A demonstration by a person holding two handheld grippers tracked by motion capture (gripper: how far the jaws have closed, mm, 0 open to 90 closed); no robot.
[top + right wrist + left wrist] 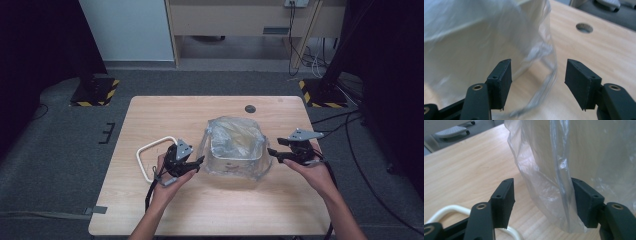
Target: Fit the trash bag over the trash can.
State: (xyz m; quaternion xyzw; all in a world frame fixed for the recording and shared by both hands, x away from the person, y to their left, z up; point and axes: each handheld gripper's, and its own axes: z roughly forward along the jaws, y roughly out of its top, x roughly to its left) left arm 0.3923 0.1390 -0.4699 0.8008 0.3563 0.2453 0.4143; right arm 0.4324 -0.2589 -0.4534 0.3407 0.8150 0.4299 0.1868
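A clear plastic bag stands open in the middle of the wooden table, draped over a pale box-like container. My left gripper is at the bag's left side, open. In the left gripper view the bag hangs between the jaws of the left gripper, lying against the right-hand one. My right gripper is at the bag's right side, also open. In the right gripper view a loose fold of the bag runs through the gap of the right gripper without being pinched.
A white rounded-rectangle loop lies on the table just left of my left hand; part of the loop lies under the left jaw. A round hole sits near the table's far edge. Grey carpet surrounds the table.
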